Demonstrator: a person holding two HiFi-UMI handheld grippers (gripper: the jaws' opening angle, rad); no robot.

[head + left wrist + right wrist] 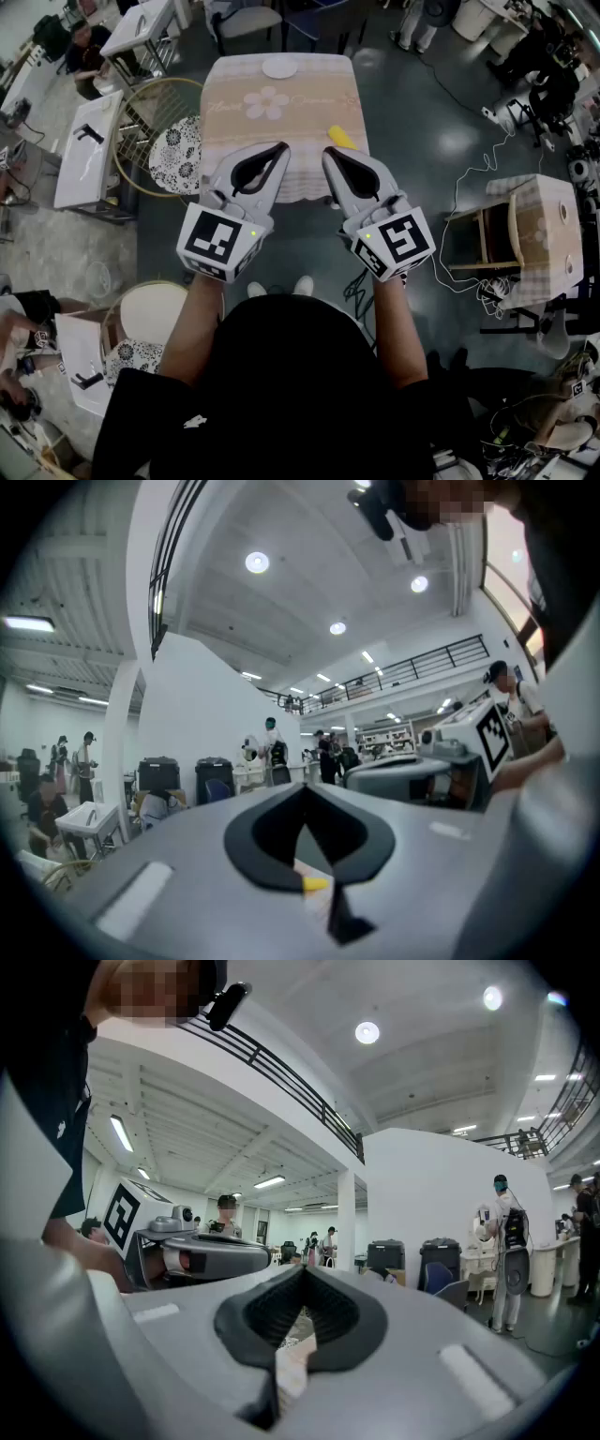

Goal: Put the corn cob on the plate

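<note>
The left gripper (280,148) and the right gripper (329,153) have smooth, matt grey plastic shells. Their jaws are lined with black rubbery pads, finely ribbed in the right gripper view. The marker cubes (220,241) carry flat, matt black-and-white print. The far table (309,112) is covered in soft beige cloth with a woven check and a pale flower print. On it, the plate (279,67) looks smooth and white, and the corn cob (341,138) is too small to show its finish. The grey floor (412,122) is polished and shines under the lights. At the right, a stool (478,239) shows bare wood under checked cloth. At the left, a chair (175,155) has a cane hoop and a patterned fabric cushion.
</note>
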